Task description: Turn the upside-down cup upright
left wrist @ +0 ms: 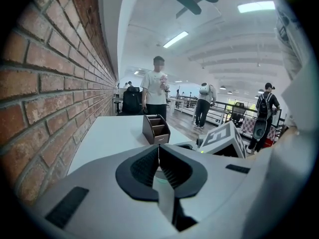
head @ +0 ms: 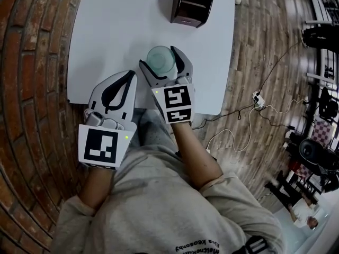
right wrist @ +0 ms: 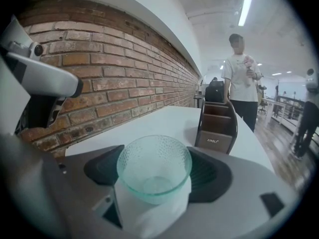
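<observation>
1. Evidently the cup (right wrist: 154, 167) is already being shown mouth-up, so the step in hand is being judged as the setting-down and release.
2. The cup is being kept between the jaws of the right gripper (head: 160, 57), at the near edge of the white table (head: 116, 25). Whether its base is resting there is not being shown.
3. The base is best being lowered flat and level before any release. The jaws are then best being opened evenly and drawn straight back, so that the rim is not being clipped.
4. The right jaws are being held very wide, with their pads seemingly pressing the cup's sides just under the rim.
5. The left gripper (head: 128, 77) is being held fully closed on nothing, just beside the right one.
</observation>
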